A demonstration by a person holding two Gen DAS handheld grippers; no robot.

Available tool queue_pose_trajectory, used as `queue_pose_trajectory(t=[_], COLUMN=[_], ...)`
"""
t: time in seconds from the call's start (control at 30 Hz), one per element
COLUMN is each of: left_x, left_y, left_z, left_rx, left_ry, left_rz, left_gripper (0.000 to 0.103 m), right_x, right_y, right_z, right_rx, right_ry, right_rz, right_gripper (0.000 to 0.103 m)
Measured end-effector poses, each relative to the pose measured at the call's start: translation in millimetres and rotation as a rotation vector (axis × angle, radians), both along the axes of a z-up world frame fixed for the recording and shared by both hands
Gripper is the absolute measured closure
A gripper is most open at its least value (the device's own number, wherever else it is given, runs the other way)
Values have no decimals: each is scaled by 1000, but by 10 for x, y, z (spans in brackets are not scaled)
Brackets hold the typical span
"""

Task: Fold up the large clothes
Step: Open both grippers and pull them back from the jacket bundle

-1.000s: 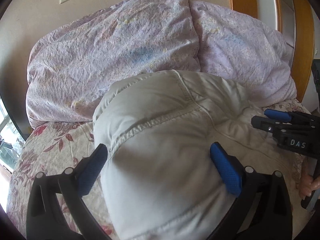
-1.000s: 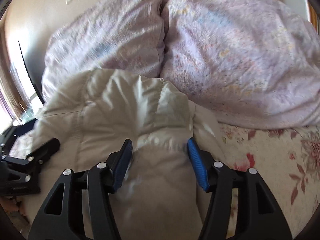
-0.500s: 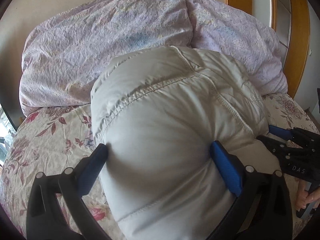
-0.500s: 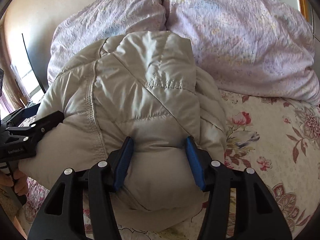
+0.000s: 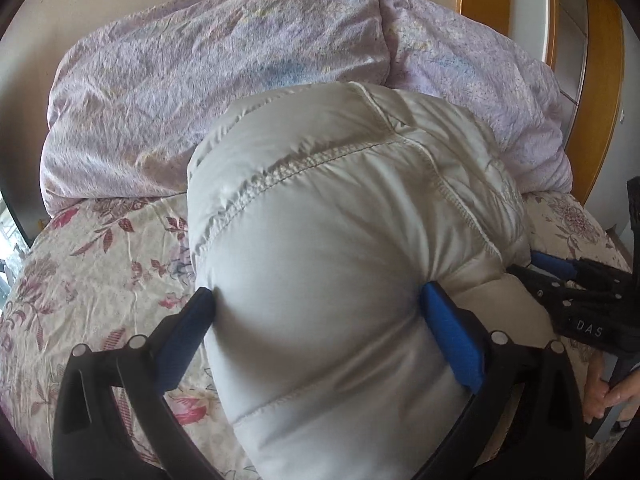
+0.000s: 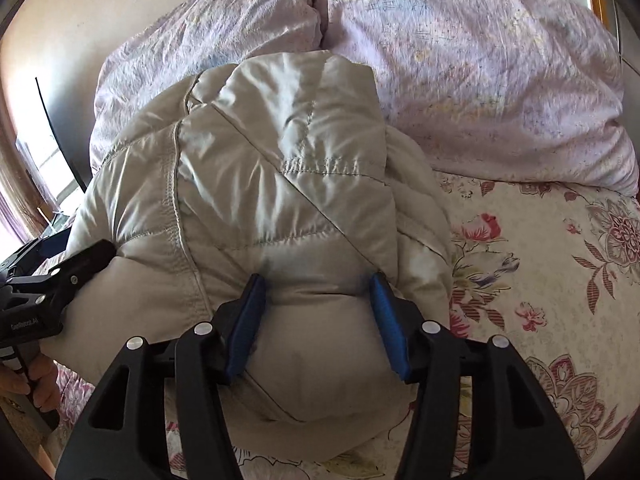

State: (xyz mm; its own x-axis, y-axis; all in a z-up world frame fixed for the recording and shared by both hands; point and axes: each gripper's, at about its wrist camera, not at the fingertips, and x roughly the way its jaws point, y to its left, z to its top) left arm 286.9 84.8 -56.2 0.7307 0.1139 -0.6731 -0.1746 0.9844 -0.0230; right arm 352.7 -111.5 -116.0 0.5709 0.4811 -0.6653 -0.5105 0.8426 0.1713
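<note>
Both the left gripper [image 5: 316,312] and right gripper [image 6: 318,300] clamp a puffy grey jacket [image 5: 340,240] bundled on a floral bedspread [image 5: 100,248], pillows [image 5: 200,80] at twelve o'clock.

The jacket [image 5: 340,248] is lying bundled on the bedspread [image 5: 100,264], its far end touching the two pillows [image 6: 480,80] that are sitting side by side behind it, against the wall [image 6: 60,32]. The left gripper [image 5: 316,320] is pinching the jacket's near left part between its fingers; the right gripper [image 6: 316,312] is pinching the near right part, just beside it. Bedspread is showing to the left and right of the jacket. A headboard [image 5: 600,80] is standing behind the right pillow.
</note>
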Motion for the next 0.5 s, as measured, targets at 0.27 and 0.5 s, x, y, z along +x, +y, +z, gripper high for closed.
queue_pose_trajectory(t=[0.27, 0.5], left_x=[-360, -420], left_y=[37, -23], left_z=[137, 127], left_rx=[-67, -64], left_ry=[-15, -3], left_rz=[-27, -23], left_gripper=[2, 2], right_x=[-276, -253], right_y=[-191, -164], right_z=[151, 110], right_rx=[46, 35], right_ry=[-13, 28], right_rz=[-19, -62], right_gripper=[48, 39])
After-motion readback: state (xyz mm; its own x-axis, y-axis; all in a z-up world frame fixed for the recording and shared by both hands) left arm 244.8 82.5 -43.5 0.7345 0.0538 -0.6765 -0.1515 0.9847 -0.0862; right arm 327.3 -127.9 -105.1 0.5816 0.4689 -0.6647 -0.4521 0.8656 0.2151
